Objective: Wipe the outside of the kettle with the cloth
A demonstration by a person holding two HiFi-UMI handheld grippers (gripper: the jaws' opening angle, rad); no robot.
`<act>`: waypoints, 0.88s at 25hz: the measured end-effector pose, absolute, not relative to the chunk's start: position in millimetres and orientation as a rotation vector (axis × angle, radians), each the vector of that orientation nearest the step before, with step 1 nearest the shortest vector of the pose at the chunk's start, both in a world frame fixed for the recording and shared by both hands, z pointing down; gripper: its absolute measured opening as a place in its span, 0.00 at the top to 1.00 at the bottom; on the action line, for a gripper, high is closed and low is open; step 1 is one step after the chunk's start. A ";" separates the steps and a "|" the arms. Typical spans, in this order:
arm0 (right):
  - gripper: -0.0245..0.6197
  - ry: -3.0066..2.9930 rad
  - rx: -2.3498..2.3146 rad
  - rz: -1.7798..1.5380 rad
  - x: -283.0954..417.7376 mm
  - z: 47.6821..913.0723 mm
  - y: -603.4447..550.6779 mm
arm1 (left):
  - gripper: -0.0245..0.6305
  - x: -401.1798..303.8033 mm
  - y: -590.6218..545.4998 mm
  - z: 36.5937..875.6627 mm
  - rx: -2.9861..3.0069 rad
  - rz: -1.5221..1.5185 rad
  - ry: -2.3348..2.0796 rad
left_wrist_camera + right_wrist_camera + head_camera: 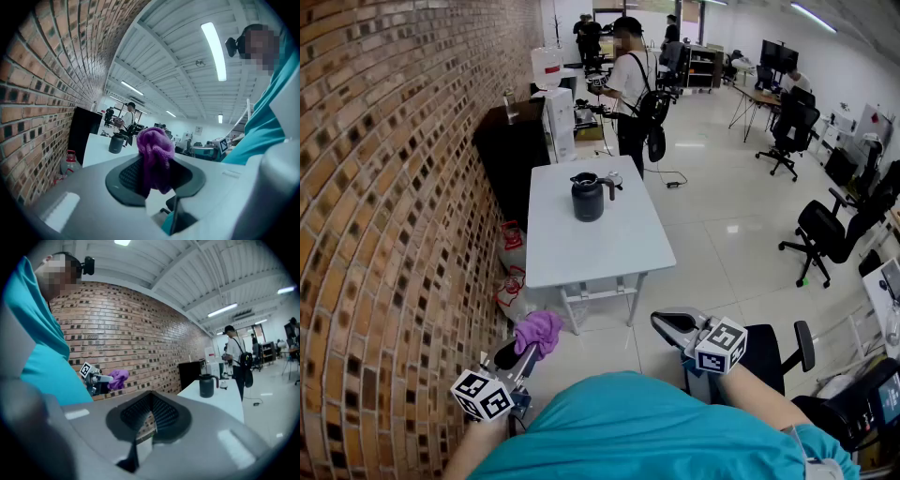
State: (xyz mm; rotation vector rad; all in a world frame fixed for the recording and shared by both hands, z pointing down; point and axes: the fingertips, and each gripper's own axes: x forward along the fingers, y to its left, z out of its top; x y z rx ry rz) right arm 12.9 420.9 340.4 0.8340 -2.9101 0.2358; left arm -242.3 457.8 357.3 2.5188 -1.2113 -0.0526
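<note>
upright kettle (587, 199), handle rightward; left gripper (525, 349) tight on cloth (539, 330), right gripper (662, 322) closed, empty

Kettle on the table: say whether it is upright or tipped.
Upright. The kettle stands on its base on the white table, handle at its side.

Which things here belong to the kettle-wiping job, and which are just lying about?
Job: dark cylindrical kettle on the white table; purple fluffy cloth, clamped in the left gripper; right gripper, shut and empty.
Lying about: small white item beside the kettle; black office chair; red-topped canister on the floor.
</note>
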 end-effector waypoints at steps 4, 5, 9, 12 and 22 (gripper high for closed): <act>0.96 -2.909 0.814 0.194 34.3 338.9 415.2 | 0.78 -220.4 449.2 352.3 2.517 -0.050 -1.235; 0.96 -2.910 0.808 0.191 39.4 339.2 411.9 | 0.78 -214.3 445.8 350.3 2.515 -0.053 -1.241; 0.96 -2.939 0.799 0.209 53.7 339.7 393.5 | 0.78 -192.5 427.2 342.2 2.516 -0.049 -1.258; 0.96 -2.940 0.809 0.229 57.2 346.9 371.5 | 0.78 -184.8 404.6 341.1 2.526 -0.033 -1.252; 0.96 -2.889 0.884 0.308 6.7 382.6 242.5 | 0.78 -236.7 249.3 372.1 2.571 -0.017 -1.143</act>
